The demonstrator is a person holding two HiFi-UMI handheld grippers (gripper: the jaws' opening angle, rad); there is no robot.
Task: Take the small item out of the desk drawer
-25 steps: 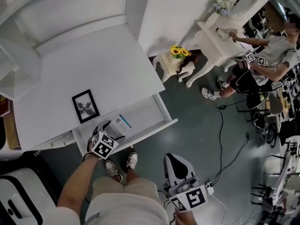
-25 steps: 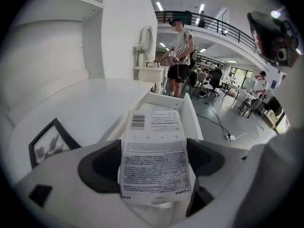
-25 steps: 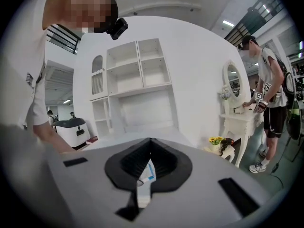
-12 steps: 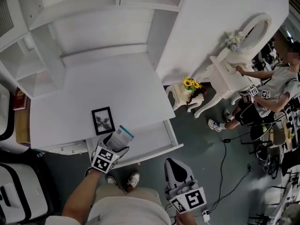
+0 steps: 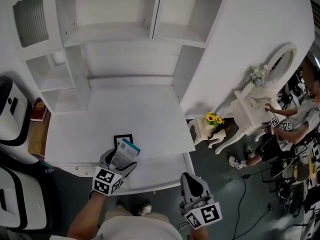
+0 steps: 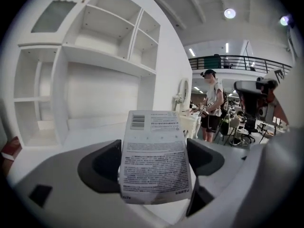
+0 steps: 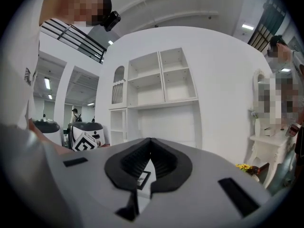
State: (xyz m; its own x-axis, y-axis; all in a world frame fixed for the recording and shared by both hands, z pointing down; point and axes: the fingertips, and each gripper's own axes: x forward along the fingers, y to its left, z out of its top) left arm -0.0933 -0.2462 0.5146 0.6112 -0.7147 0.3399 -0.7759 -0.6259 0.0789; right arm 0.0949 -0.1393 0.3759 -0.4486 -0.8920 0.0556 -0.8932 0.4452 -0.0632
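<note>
A small white box (image 5: 125, 152) with a blue end and fine print on its back (image 6: 154, 151) sits upright between the jaws of my left gripper (image 5: 119, 162), which is shut on it. The gripper holds it over the front edge of the white desk top (image 5: 140, 119), just in front of a small black picture frame (image 5: 123, 139). Below it the white drawer (image 5: 160, 173) stands pulled out. My right gripper (image 5: 190, 180) hangs lower right of the drawer, off the desk. Its dark jaws (image 7: 151, 161) are shut with nothing between them.
A white hutch with open shelves (image 5: 120, 29) rises behind the desk. A book (image 5: 39, 109) and white and black cases (image 5: 12, 111) stand at the left. At the right are a small table with sunflowers (image 5: 213, 119), a white vanity (image 5: 255, 104) and a seated person (image 5: 280, 134).
My left gripper has lifted the box up out of the drawer and toward the picture frame. The head view has tilted up to the hutch. The right gripper stays low and shut.
</note>
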